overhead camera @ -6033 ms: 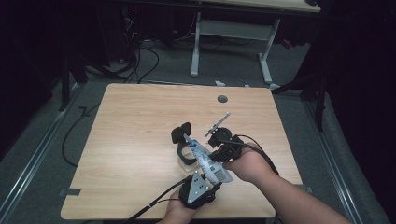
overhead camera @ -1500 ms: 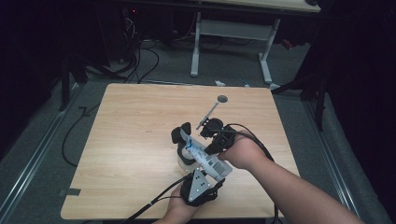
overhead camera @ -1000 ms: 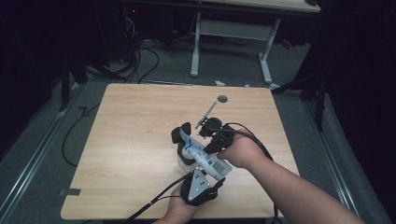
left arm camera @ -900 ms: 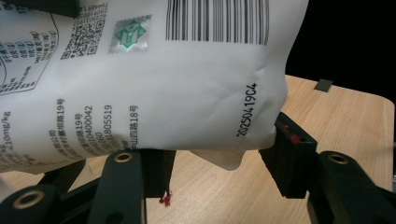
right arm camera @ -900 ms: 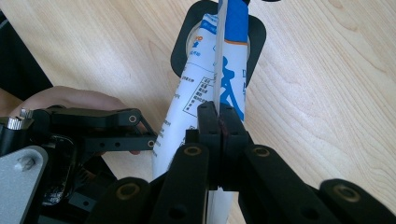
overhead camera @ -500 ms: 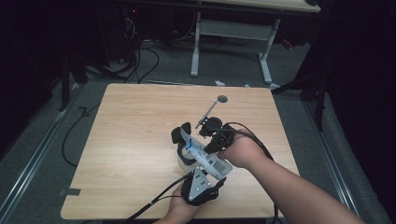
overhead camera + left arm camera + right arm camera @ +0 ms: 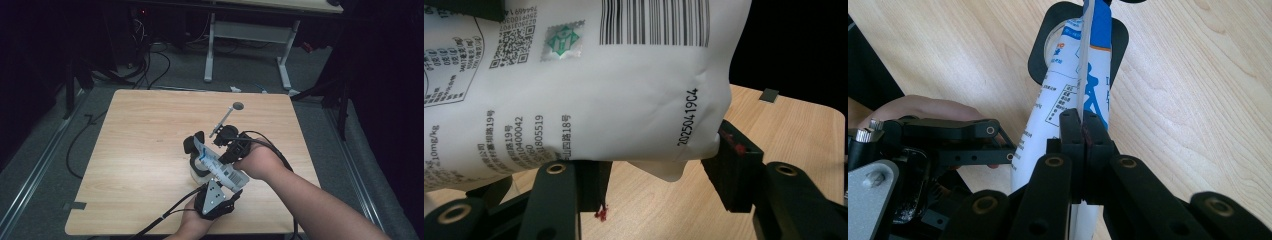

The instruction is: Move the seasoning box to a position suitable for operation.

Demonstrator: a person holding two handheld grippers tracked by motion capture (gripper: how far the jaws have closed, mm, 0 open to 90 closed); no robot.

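Both hand-held grippers [image 7: 220,162] clamp the pouch [image 7: 218,164], lying diagonally, top far-left.

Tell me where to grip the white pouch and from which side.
Grip the pouch at two places, as it is held now. The left gripper spans its full belly from below, where it bulges and gives. The right gripper pinches the thin flat seam edge, coming edge-on from the side. The seam is stiff and narrow, so shut jaws hold it.

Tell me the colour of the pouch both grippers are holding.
The pouch is white with black print and a blue panel, clearest in the right gripper view.
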